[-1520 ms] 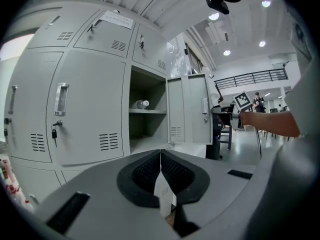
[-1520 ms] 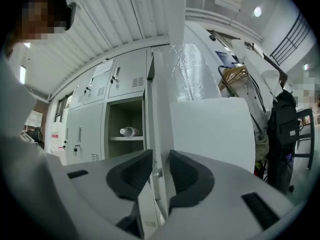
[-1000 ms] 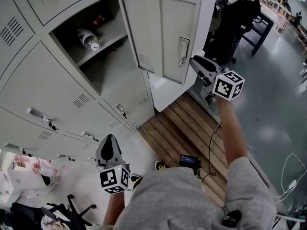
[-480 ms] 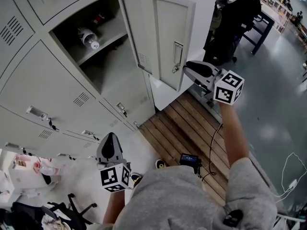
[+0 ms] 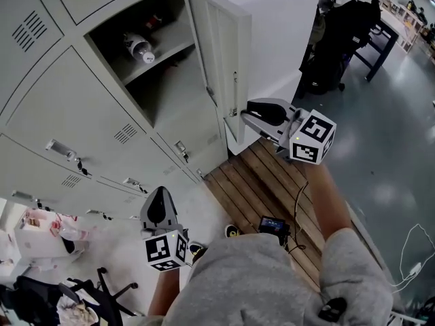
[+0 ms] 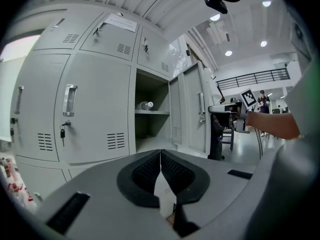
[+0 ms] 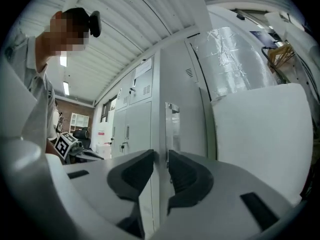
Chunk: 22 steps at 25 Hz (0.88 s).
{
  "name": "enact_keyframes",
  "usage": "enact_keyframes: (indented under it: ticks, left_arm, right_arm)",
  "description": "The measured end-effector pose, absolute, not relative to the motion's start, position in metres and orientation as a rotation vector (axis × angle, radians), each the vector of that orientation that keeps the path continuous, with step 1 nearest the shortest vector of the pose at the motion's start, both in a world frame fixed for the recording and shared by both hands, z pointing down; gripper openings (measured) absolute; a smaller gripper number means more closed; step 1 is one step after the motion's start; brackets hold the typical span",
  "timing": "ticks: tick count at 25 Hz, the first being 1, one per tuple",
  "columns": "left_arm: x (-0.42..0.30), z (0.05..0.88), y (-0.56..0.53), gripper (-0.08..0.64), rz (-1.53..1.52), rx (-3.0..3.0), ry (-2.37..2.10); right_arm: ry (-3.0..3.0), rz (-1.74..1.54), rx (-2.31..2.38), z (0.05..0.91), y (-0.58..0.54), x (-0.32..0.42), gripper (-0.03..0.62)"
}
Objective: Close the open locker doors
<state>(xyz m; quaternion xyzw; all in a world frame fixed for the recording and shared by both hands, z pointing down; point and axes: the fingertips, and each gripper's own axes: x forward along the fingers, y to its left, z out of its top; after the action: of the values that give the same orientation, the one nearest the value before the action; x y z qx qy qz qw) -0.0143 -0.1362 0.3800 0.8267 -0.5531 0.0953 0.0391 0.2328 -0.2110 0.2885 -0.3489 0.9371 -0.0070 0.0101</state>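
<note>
An open locker door (image 5: 219,60) stands nearly edge-on in the head view, beside its open compartment (image 5: 160,87), where a bottle (image 5: 138,46) lies on the shelf. My right gripper (image 5: 239,112) is at the door's free edge, just below the handle. In the right gripper view the door edge (image 7: 161,109) runs straight between the jaws of my right gripper (image 7: 160,156), which are closed on it. My left gripper (image 5: 158,194) hangs low in front of the closed lockers, shut and holding nothing. In the left gripper view my left gripper (image 6: 160,153) faces the open compartment (image 6: 150,126).
Closed lockers (image 5: 75,134) with keys in their locks fill the left. A white box (image 5: 282,39) stands right of the open door. A wooden pallet (image 5: 272,182) lies below, with a small device (image 5: 272,225) on it. A black chair (image 5: 340,39) and bags (image 5: 41,233) are nearby.
The door has swung from half open to nearly edge-on, toward the locker. My right gripper moved left and down with it, onto its edge. My left gripper has hardly moved.
</note>
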Motion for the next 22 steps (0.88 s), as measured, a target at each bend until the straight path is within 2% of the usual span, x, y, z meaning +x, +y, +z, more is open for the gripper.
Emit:
enact_keyframes:
  ticks: [22]
  left_arm:
    - [-0.102,0.376,-0.124,0.011,0.291,2.399,-1.854]
  right_arm:
    - [2.821,-0.053,-1.214,0.288,-0.235,0.119,0.101]
